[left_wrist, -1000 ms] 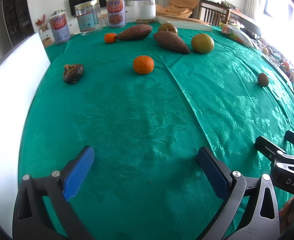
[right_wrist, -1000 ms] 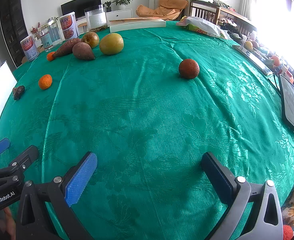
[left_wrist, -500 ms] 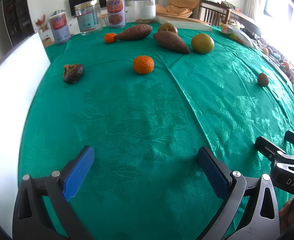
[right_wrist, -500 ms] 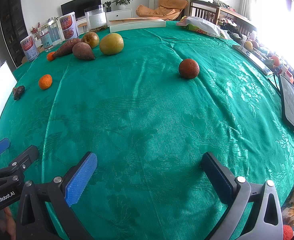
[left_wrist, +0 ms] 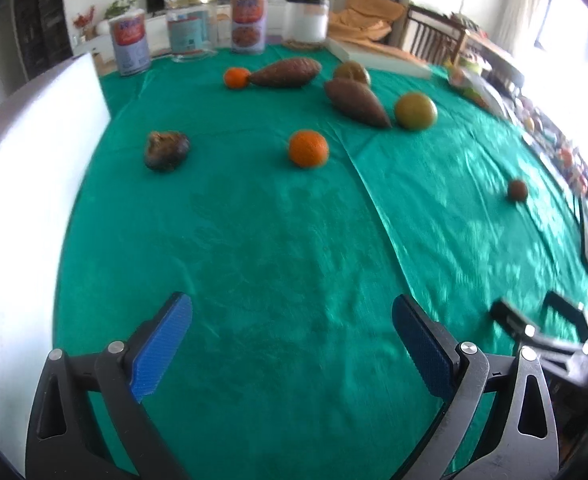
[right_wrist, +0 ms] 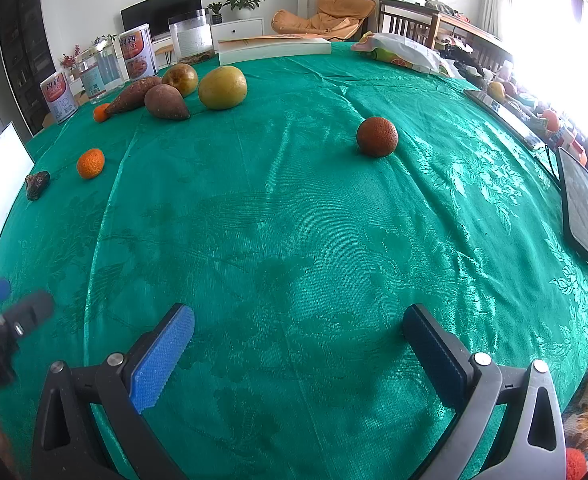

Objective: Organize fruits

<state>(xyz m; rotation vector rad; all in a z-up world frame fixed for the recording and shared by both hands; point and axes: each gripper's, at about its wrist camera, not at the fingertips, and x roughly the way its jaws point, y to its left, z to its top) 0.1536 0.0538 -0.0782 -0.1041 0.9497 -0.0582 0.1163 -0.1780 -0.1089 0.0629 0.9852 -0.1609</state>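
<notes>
Fruit lies scattered on a green tablecloth. My left gripper [left_wrist: 291,312] is open and empty, low over the near cloth. Ahead of it lie an orange [left_wrist: 308,149], a dark shrivelled fruit [left_wrist: 166,151], a small orange [left_wrist: 236,77], two sweet potatoes [left_wrist: 285,73] [left_wrist: 356,102], a brown fruit [left_wrist: 351,72] and a yellow-green fruit [left_wrist: 415,111]. My right gripper [right_wrist: 298,316] is also open and empty. Further up the cloth from it sits a reddish-brown round fruit [right_wrist: 376,137]. The yellow-green fruit [right_wrist: 222,87] and orange [right_wrist: 90,163] lie at the far left.
Tins and jars [left_wrist: 247,23] line the table's far edge, next to a white book [right_wrist: 273,46]. A white board [left_wrist: 25,184] stands along the left side. A dark tablet [right_wrist: 580,204] lies at the right edge, and a plastic bag [right_wrist: 404,54] at the far right.
The left gripper has begun to move: its view is blurred and the fruit has shifted slightly right and down. The right gripper has stayed still. Both remain open.
</notes>
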